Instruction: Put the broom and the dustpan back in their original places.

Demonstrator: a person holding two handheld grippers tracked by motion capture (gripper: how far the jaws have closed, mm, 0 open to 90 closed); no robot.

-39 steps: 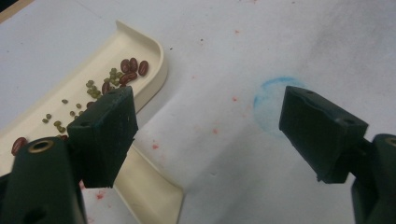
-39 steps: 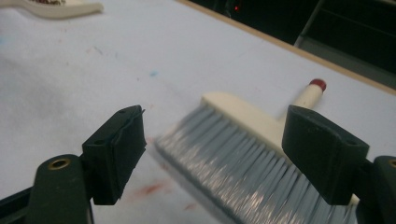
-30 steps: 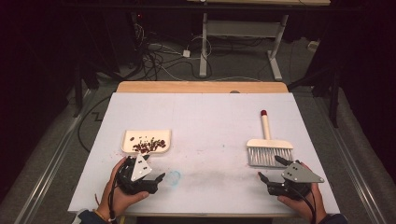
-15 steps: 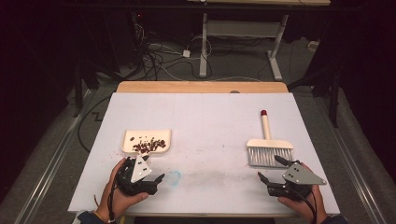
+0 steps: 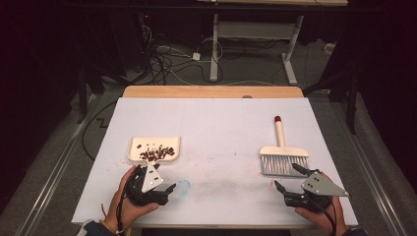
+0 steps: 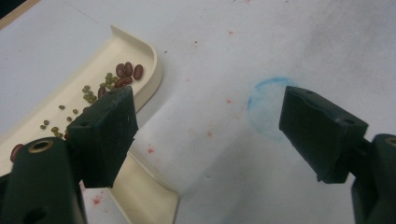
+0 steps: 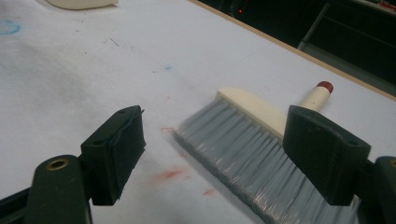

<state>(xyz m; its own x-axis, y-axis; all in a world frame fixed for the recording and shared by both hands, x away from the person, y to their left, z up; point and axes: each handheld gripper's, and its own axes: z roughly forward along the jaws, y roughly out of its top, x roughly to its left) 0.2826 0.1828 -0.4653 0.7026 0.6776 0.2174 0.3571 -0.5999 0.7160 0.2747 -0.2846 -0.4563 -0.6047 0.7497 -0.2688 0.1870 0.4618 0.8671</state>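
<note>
We hold our left tool low at the lower left of the high view, its jaws spread wide with nothing between them. Just above it in that frame lies the cream dustpan, carrying a scatter of red and green beans. In the left gripper view the dustpan runs along the left side of the frame, partly behind the left jaw, and a faint blue ring marks the white surface between the jaws.

Our right tool sits at the lower right of the high view, likewise spread and empty. The hand brush lies just above it, bristles toward us and the red-tipped handle pointing to the top of the frame, so its long axis runs away from us. In the right gripper view the grey bristles reach between the jaws toward the right one, with the handle beyond.

We judge the brush to be the right hand's business, being much the nearer; to take the handle, that tool would have to pass forward over the bristle head and close across the axis.
</note>
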